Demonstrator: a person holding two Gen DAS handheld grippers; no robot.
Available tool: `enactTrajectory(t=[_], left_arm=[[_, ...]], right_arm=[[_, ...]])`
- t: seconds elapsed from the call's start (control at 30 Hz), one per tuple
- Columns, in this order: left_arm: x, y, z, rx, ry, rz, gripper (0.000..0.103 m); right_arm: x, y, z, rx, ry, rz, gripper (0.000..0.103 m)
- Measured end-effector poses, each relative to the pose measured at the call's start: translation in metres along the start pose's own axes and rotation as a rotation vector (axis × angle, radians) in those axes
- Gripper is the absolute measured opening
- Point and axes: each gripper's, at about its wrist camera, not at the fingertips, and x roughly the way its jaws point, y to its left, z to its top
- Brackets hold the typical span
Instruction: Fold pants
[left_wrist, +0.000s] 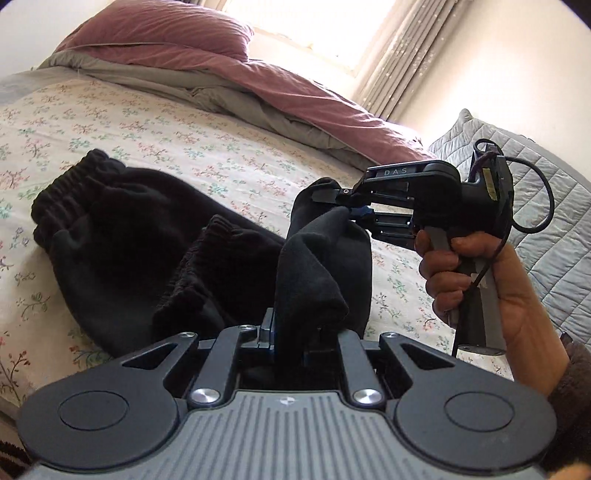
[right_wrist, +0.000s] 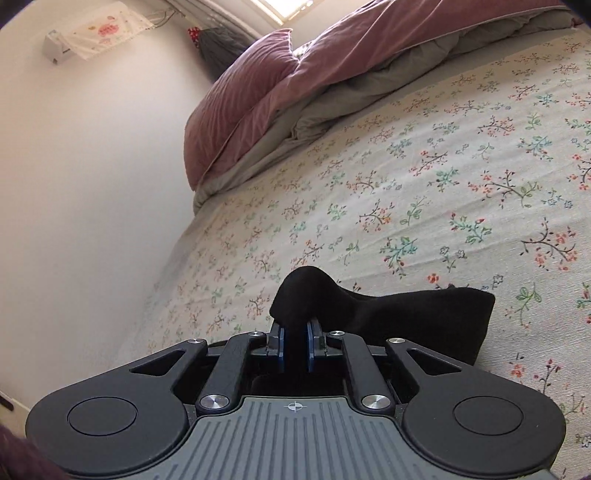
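Observation:
Black pants (left_wrist: 122, 254) lie crumpled on the floral bed sheet (left_wrist: 155, 122), with the elastic waistband (left_wrist: 70, 188) at the far left and a ribbed cuff (left_wrist: 207, 254) in the middle. My left gripper (left_wrist: 291, 332) is shut on a fold of the pants fabric and holds it raised. My right gripper (left_wrist: 347, 206) is shut on the same raised fabric from the right, held in a hand. In the right wrist view my right gripper (right_wrist: 294, 347) pinches black pants fabric (right_wrist: 406, 314) between blue pads (right_wrist: 310, 347).
A mauve duvet and pillow (left_wrist: 177, 33) are heaped along the far side of the bed. A grey quilted cover (left_wrist: 546, 206) lies at the right. A white wall (right_wrist: 81, 184) borders the bed on the left in the right wrist view.

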Motion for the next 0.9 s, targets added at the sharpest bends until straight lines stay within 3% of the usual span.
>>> enactTrajectory(t=[0.13,0.27,0.37,0.43,0.5,0.57,0.6,0.73,0.9], left_arm=[[0.012,0.023,-0.008,-0.061,0.066,0.029,0.023],[0.015,0.031,-0.009,-0.08,0.088,0.013,0.024],[0.008,0.025,-0.007,-0.021,0.097,-0.007,0.027],[0.003,0.022,-0.004,0.029,0.101,-0.023,0.034],[-0.003,0.021,0.002,0.092,0.093,-0.028,0.051],[-0.011,0.015,0.01,0.153,0.072,-0.025,0.069],[-0.014,0.013,0.015,0.178,0.063,-0.03,0.072],[-0.011,0.004,0.036,0.25,0.059,-0.033,0.072],[0.026,-0.008,0.052,0.288,0.1,-0.006,0.071]], right_arm=[[0.039,0.013,-0.014,-0.056,0.073,-0.037,0.014],[0.06,0.017,-0.024,-0.107,0.085,-0.07,0.016],[0.061,0.015,-0.025,-0.112,0.082,-0.071,0.016],[0.057,0.017,-0.025,-0.114,0.08,-0.068,0.019],[0.051,0.016,-0.023,-0.109,0.068,-0.06,0.029],[0.042,0.015,-0.018,-0.091,0.051,-0.038,0.049],[0.035,0.015,-0.017,-0.087,0.043,-0.026,0.051],[0.01,0.012,-0.015,-0.098,0.019,-0.054,0.054],[-0.009,-0.002,-0.028,-0.085,0.045,-0.125,0.055]])
